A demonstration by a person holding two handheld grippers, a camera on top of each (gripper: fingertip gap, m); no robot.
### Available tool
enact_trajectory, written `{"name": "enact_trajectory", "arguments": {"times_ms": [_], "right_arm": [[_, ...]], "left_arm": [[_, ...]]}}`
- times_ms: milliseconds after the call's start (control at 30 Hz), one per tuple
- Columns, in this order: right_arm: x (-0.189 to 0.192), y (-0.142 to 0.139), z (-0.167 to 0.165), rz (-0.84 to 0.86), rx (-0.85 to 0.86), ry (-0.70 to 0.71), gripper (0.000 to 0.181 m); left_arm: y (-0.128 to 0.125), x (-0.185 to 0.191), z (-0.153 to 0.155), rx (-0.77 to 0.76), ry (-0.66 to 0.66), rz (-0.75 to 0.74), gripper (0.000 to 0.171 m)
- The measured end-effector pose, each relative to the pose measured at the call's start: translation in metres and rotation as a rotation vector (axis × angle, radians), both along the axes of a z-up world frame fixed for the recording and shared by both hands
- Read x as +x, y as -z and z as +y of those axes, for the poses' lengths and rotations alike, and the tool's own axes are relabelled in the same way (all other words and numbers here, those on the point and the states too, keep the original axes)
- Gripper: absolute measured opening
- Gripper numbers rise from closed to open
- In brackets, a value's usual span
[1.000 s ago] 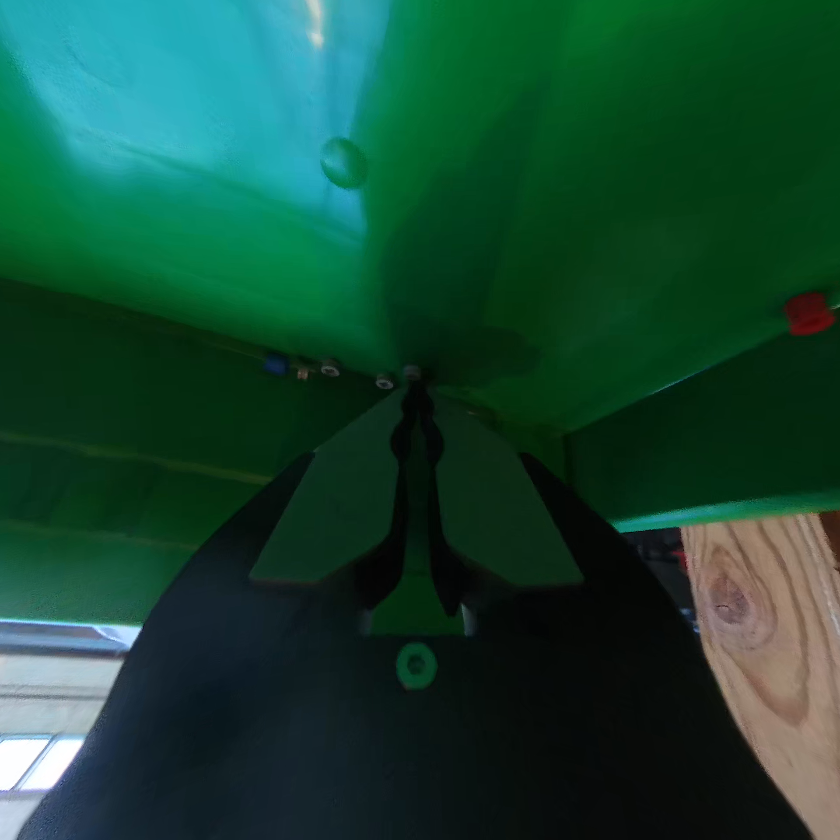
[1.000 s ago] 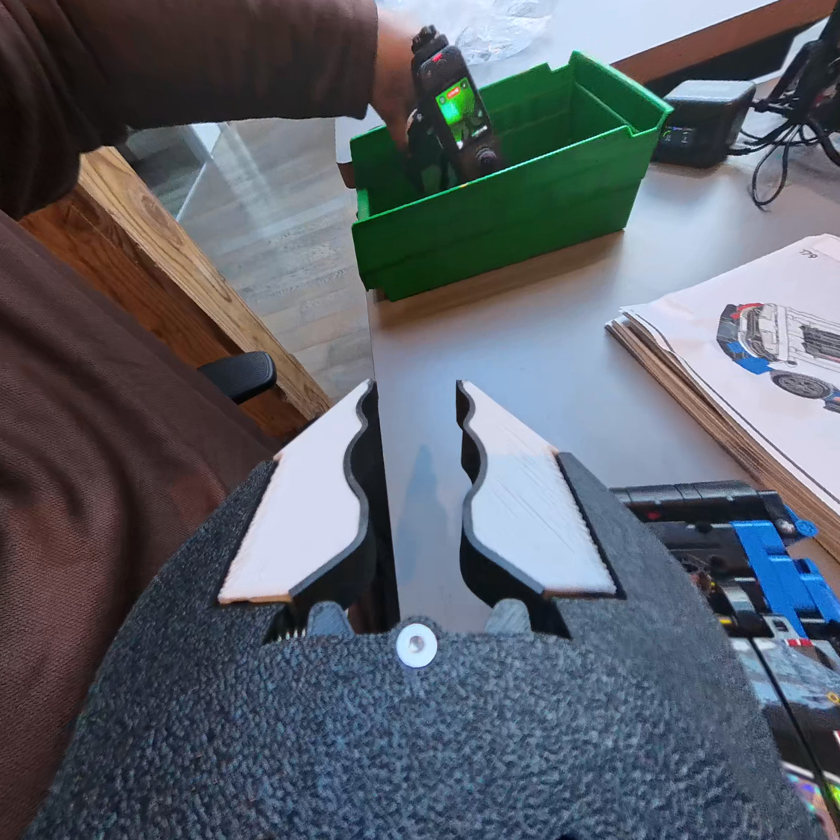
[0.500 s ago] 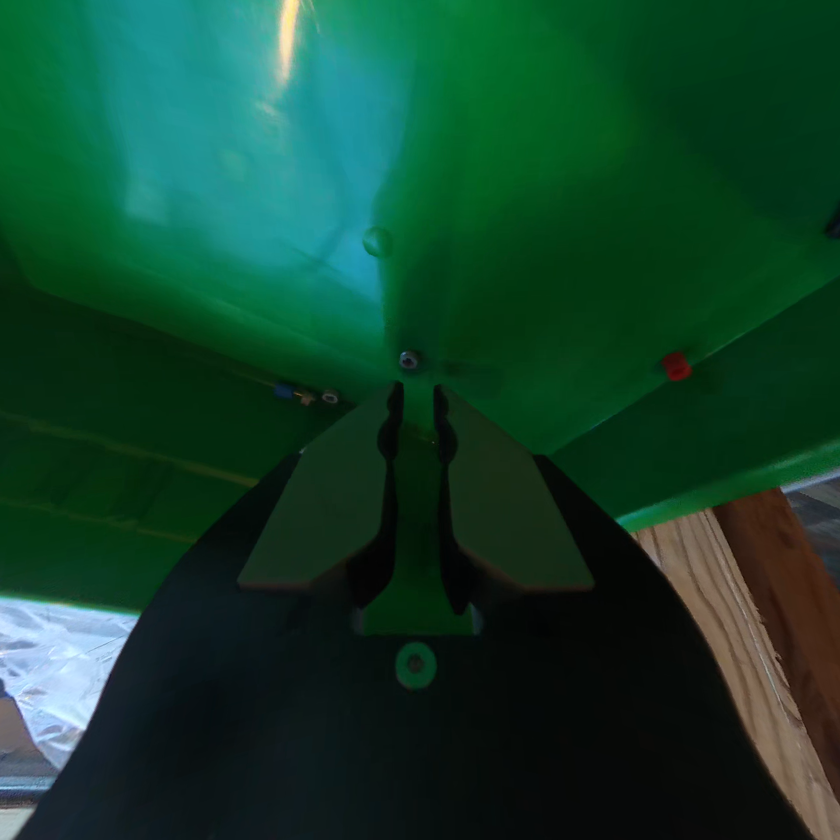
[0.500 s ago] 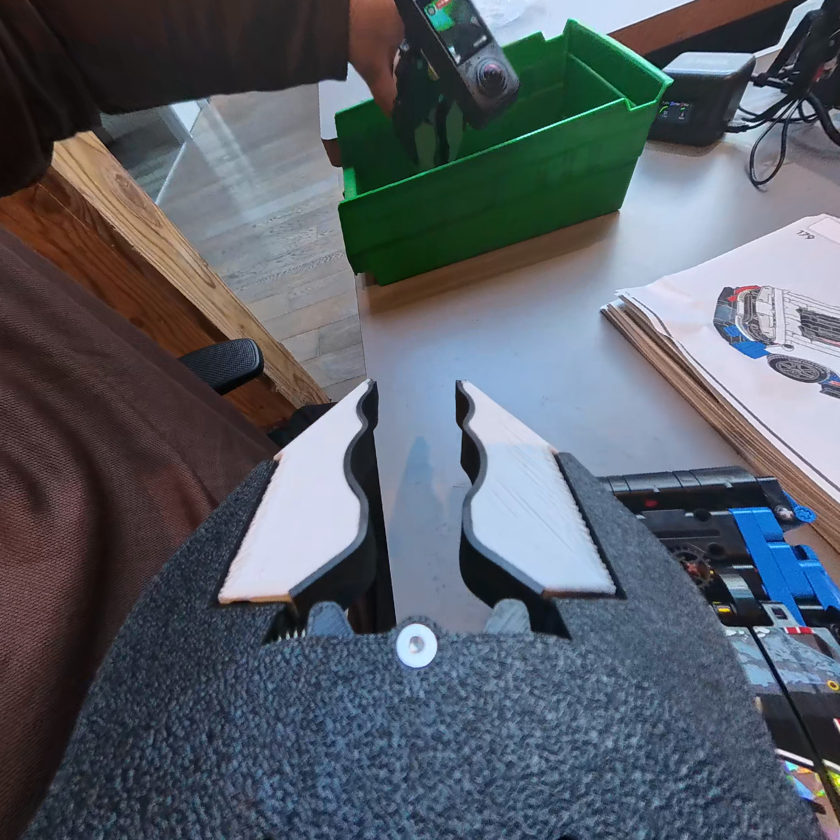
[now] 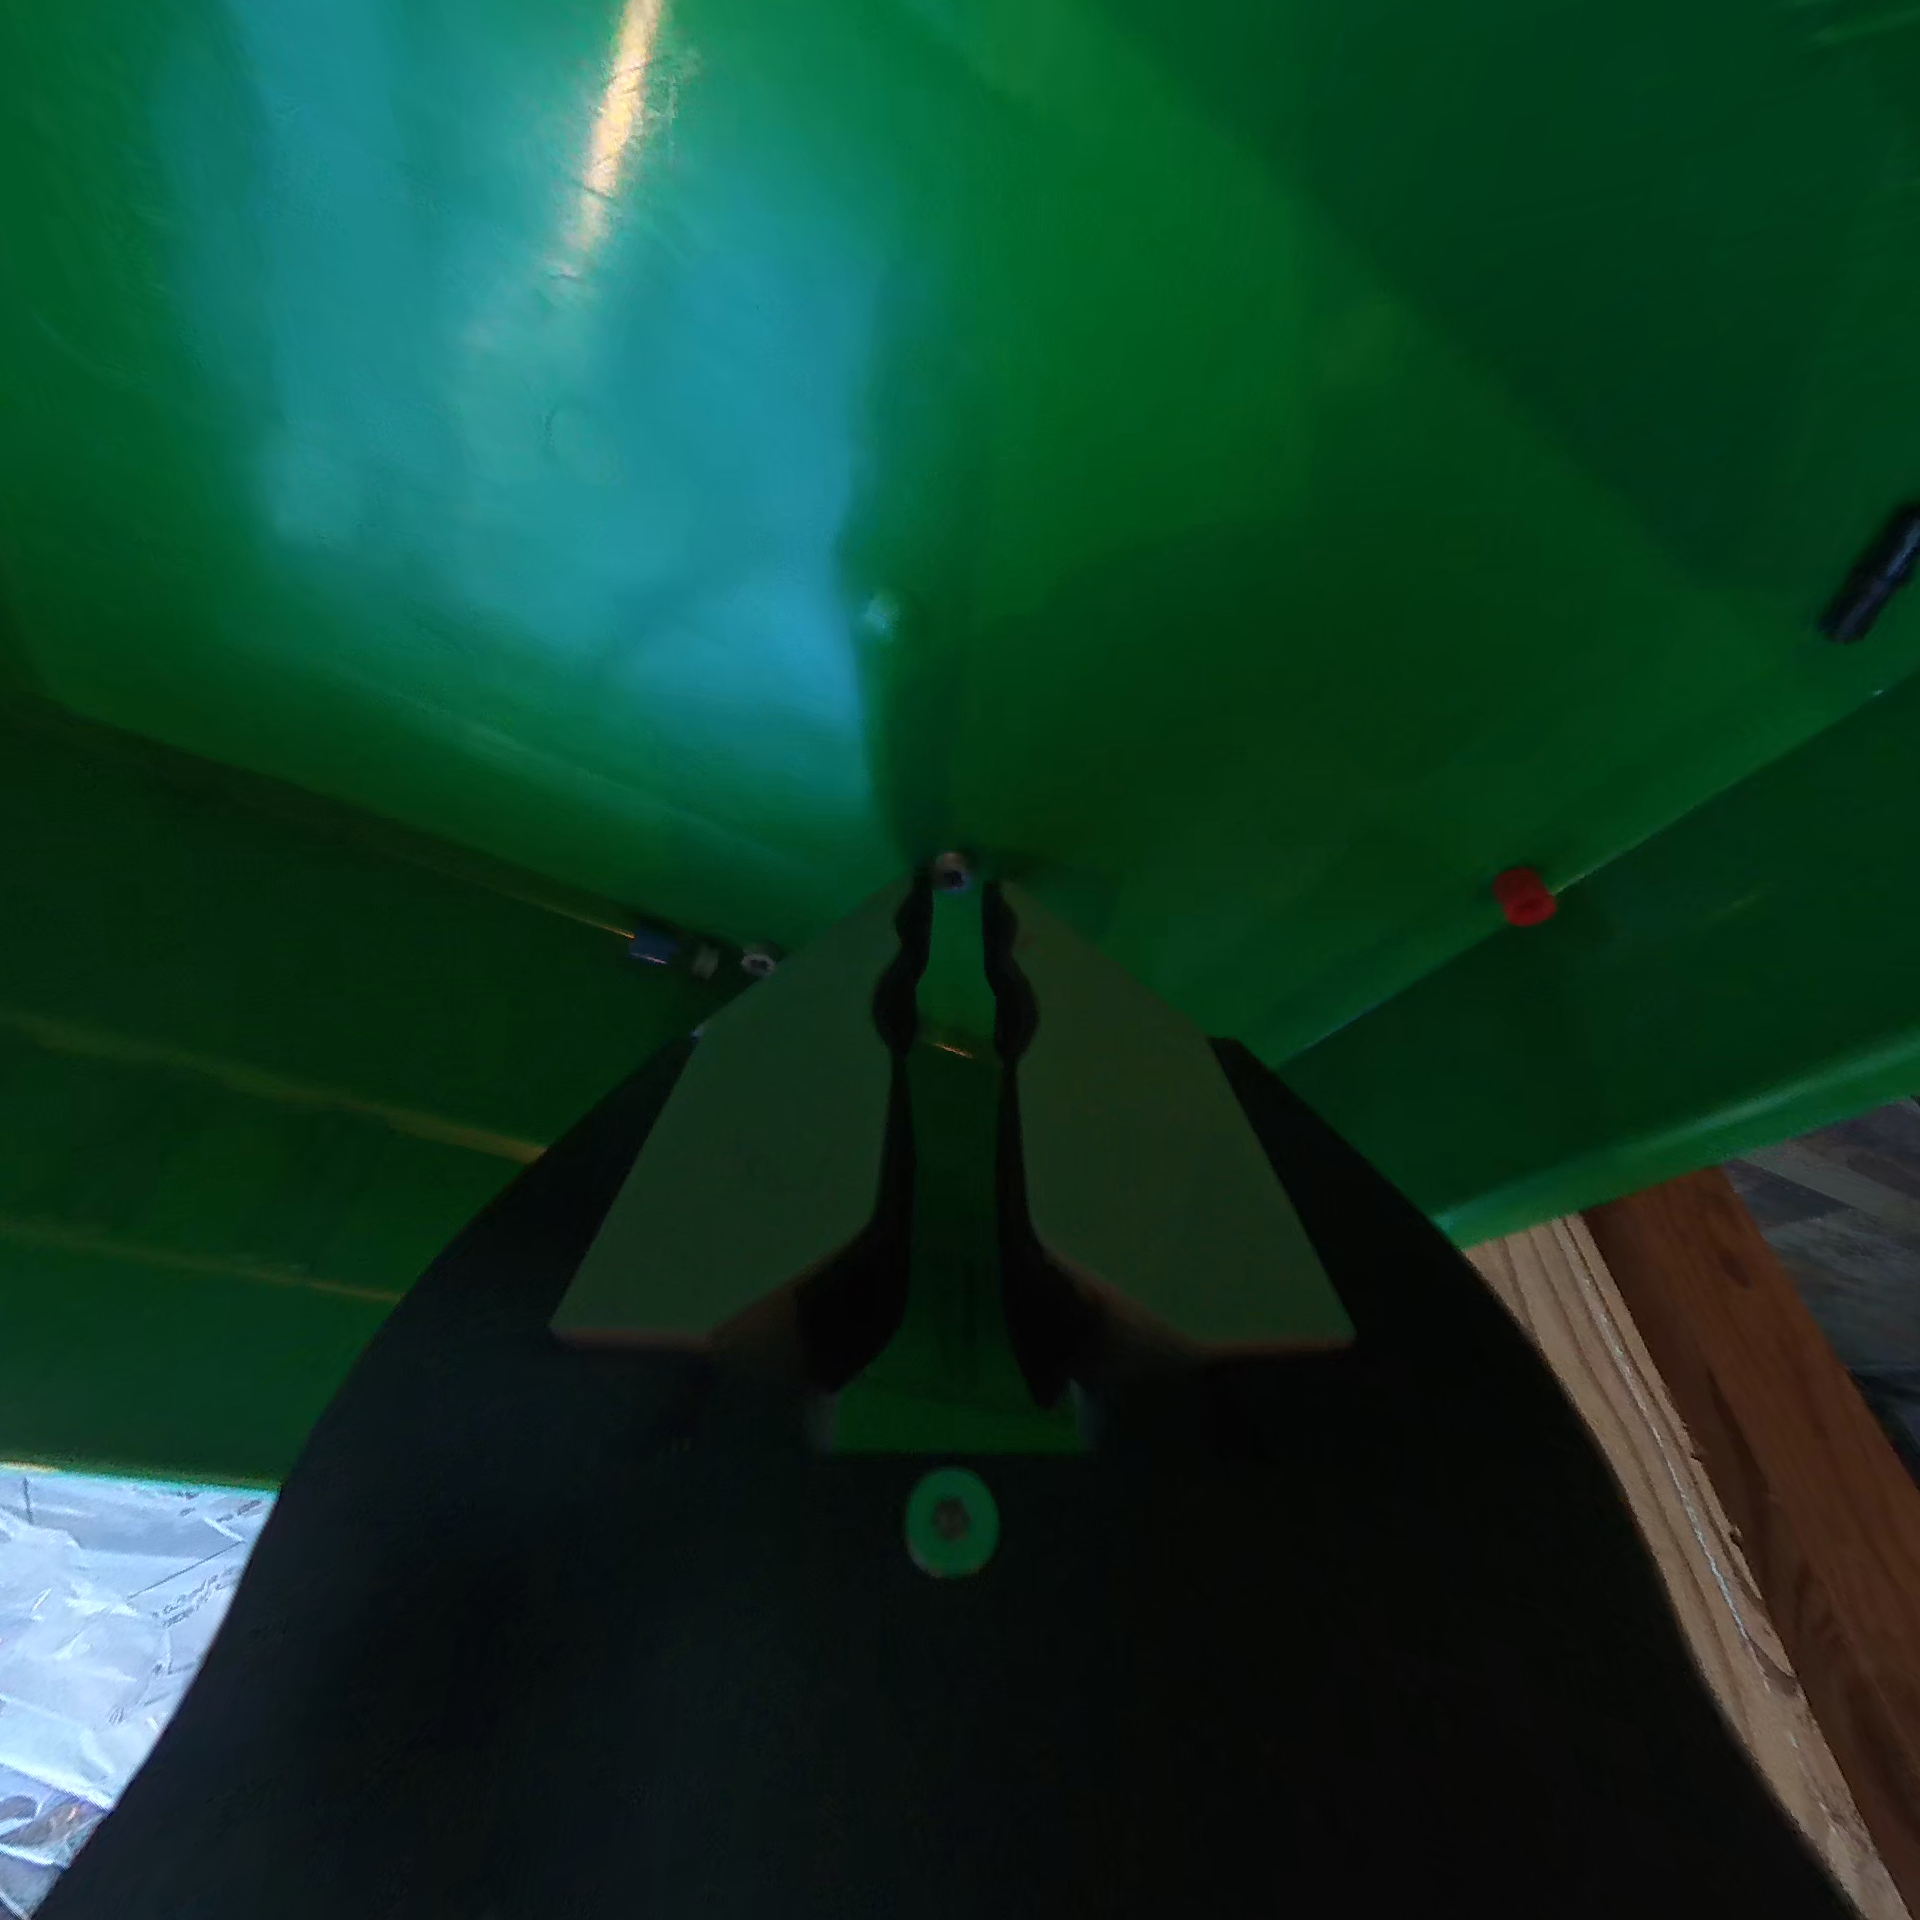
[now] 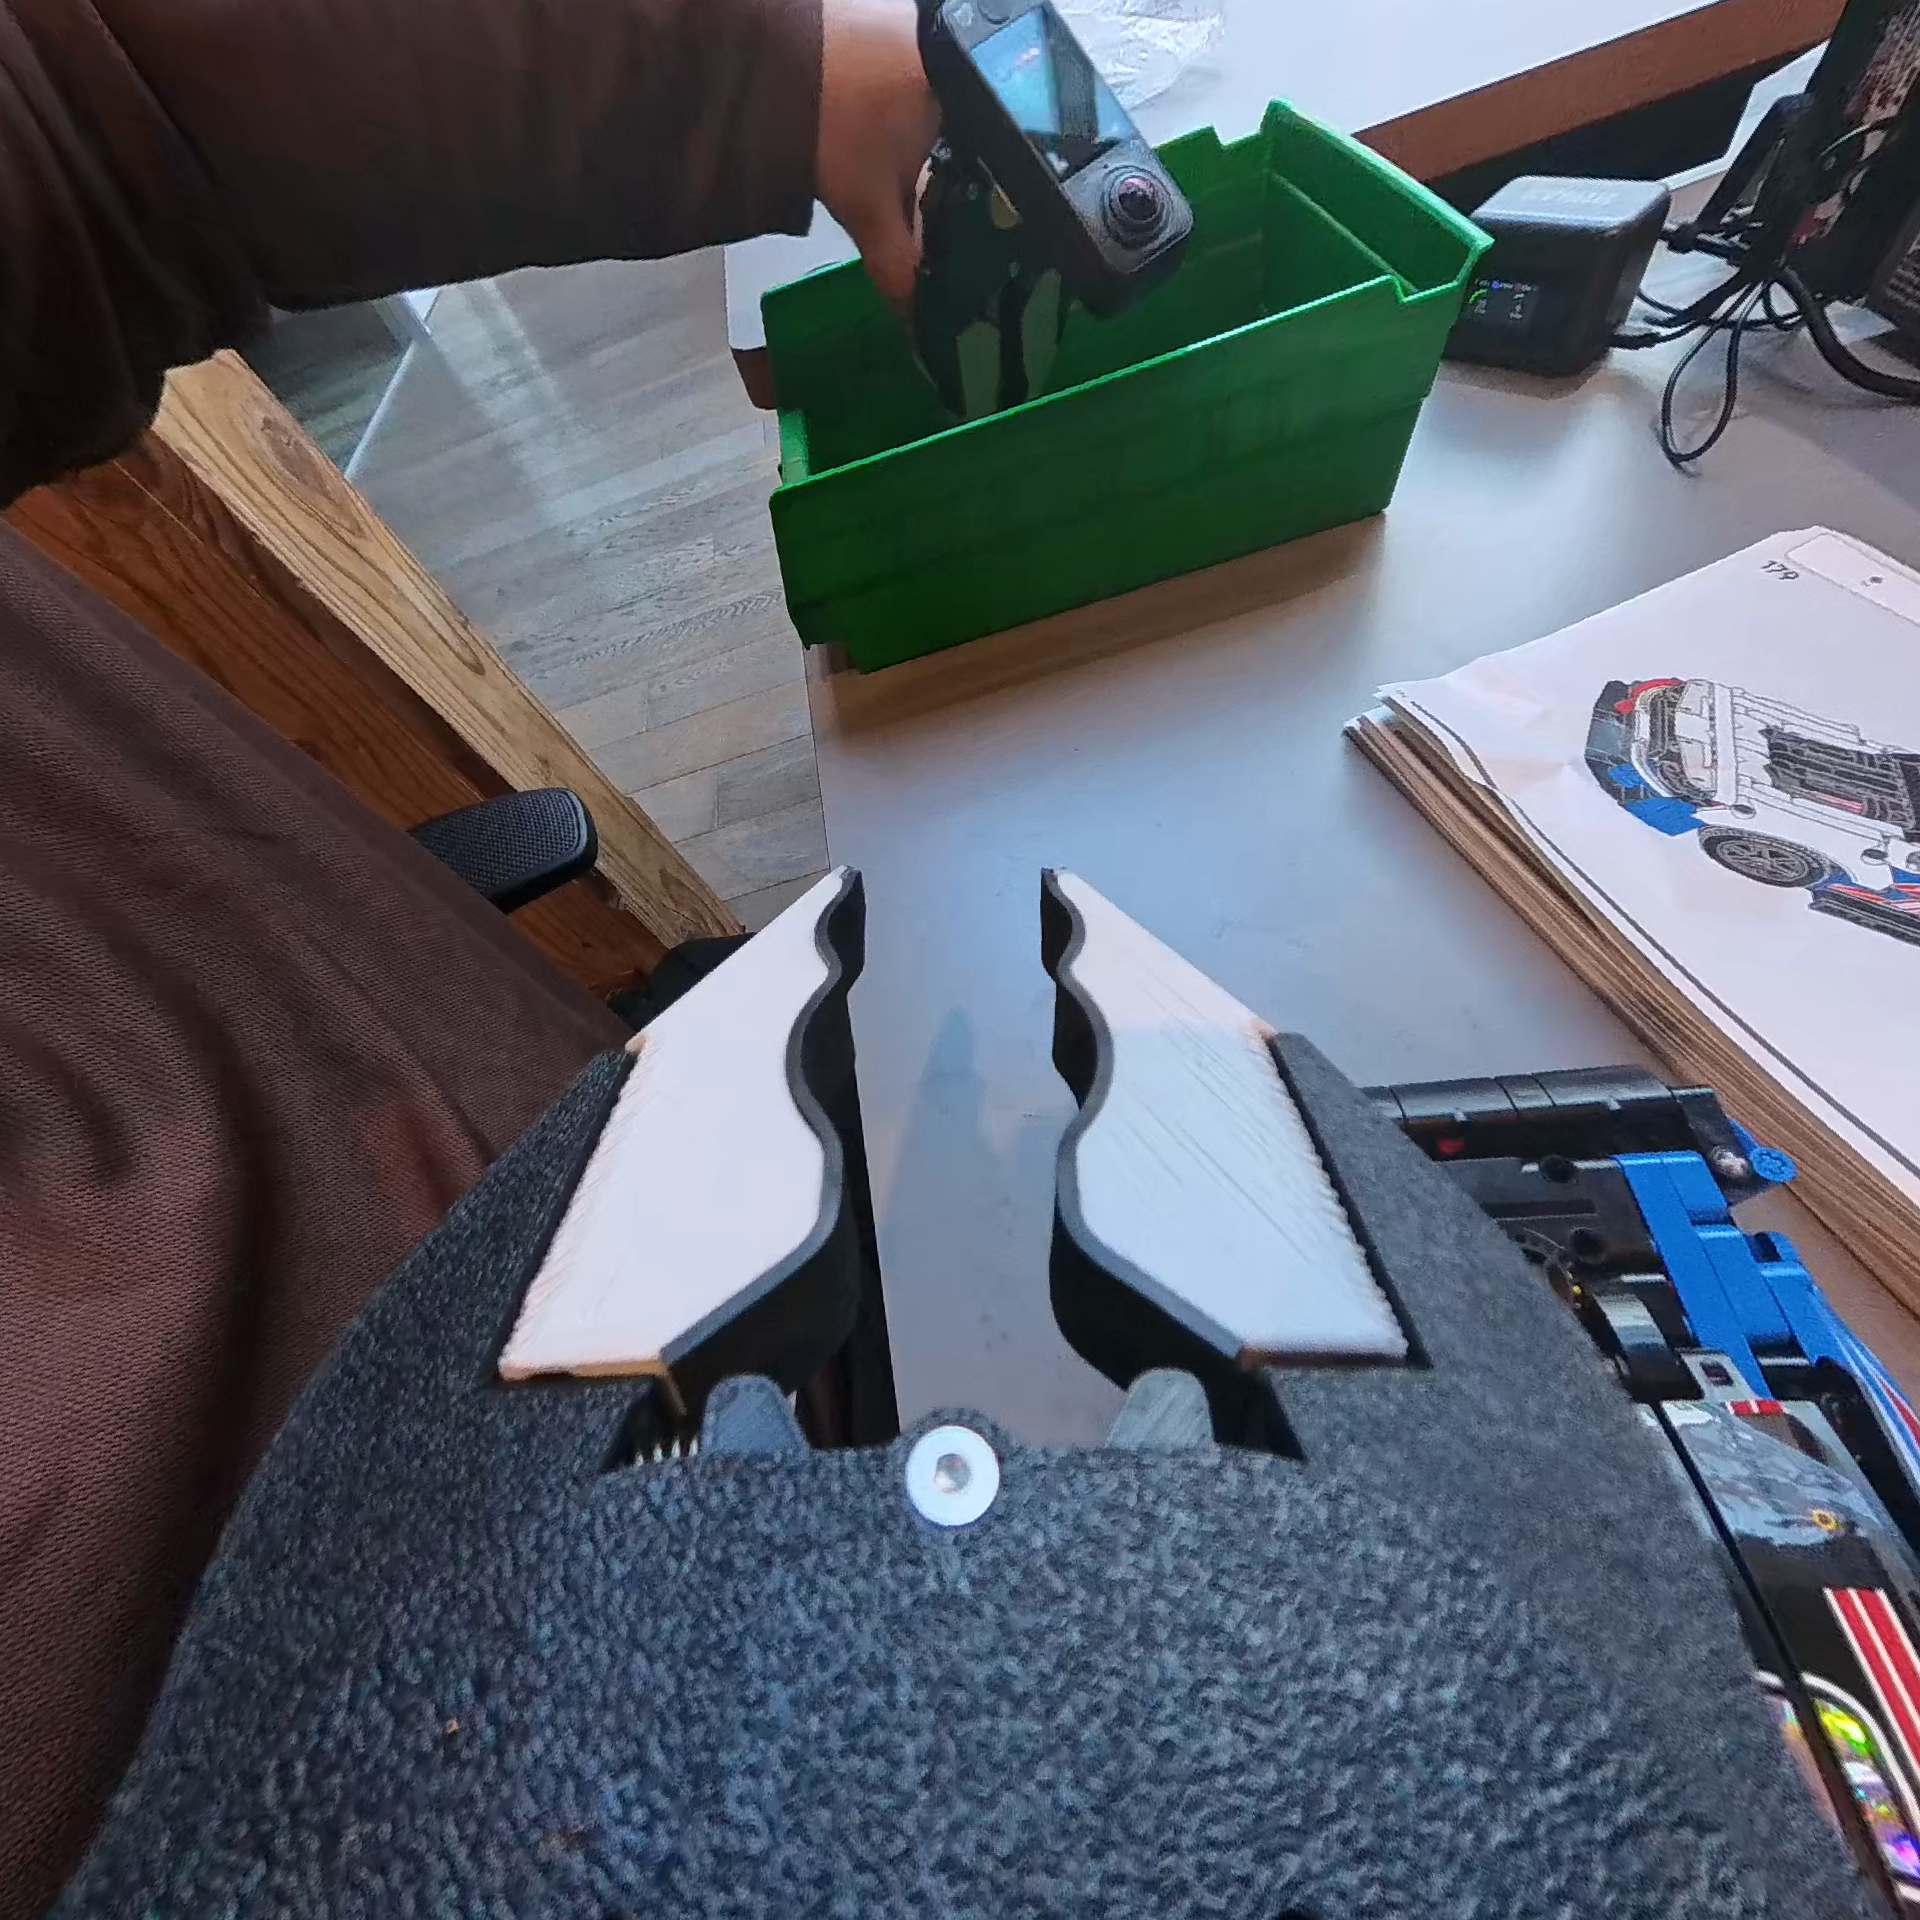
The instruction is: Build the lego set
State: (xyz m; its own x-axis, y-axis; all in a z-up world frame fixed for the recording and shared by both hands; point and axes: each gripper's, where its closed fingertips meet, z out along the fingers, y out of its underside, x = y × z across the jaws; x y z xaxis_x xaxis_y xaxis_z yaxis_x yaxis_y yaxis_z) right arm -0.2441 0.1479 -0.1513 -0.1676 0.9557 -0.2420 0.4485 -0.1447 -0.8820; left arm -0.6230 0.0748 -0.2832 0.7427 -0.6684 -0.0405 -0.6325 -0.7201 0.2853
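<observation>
My left gripper is down inside the green bin, jaws a narrow gap apart. A small grey Lego piece lies on the bin floor right at its fingertips, not clamped. A blue piece and two small grey pieces lie along the left wall, a red piece and a black pin to the right. The right wrist view shows the left gripper tilted into the bin. My right gripper is open and empty above the grey table. The partly built black and blue Lego car lies at its right.
An instruction booklet lies at the right. A black power unit and cables are behind the bin. A wooden beam, a chair armrest and a brown sleeve are at the left. A plastic bag lies beside the bin. My hands' fingertips stand some 40 cm from each other. Measured from the fingertips, the black pin is 12 cm or so from the left gripper and 30 cm from the right.
My left gripper was shut and has opened a narrow gap, and it has tilted and risen a little in the bin. The right gripper stayed open and hardly moved.
</observation>
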Motion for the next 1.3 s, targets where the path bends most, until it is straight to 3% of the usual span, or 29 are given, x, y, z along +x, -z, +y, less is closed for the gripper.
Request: {"name": "enact_trajectory", "arguments": {"times_ms": [300,400,567,833,1300], "right_arm": [[0.001,0.001,0.002,-0.002,-0.002,0.003,0.029],[0.002,-0.001,0.001,-0.002,0.005,0.001,0.029],[0.004,0.0,0.002,-0.004,0.016,0.005,0.029],[0.003,-0.002,0.002,0.001,0.018,0.016,0.028],[0.002,-0.003,0.001,0.001,0.02,0.018,0.028]], "left_arm": [[-0.001,0.001,0.001,0.007,-0.002,-0.008,0.0],[-0.012,-0.003,0.002,0.046,0.02,0.016,0.0],[-0.028,-0.005,0.009,0.113,-0.054,-0.02,0.0],[-0.009,0.047,0.027,0.218,-0.094,-0.185,0.012],[0.001,0.054,0.042,0.257,-0.063,-0.226,0.007]]}}
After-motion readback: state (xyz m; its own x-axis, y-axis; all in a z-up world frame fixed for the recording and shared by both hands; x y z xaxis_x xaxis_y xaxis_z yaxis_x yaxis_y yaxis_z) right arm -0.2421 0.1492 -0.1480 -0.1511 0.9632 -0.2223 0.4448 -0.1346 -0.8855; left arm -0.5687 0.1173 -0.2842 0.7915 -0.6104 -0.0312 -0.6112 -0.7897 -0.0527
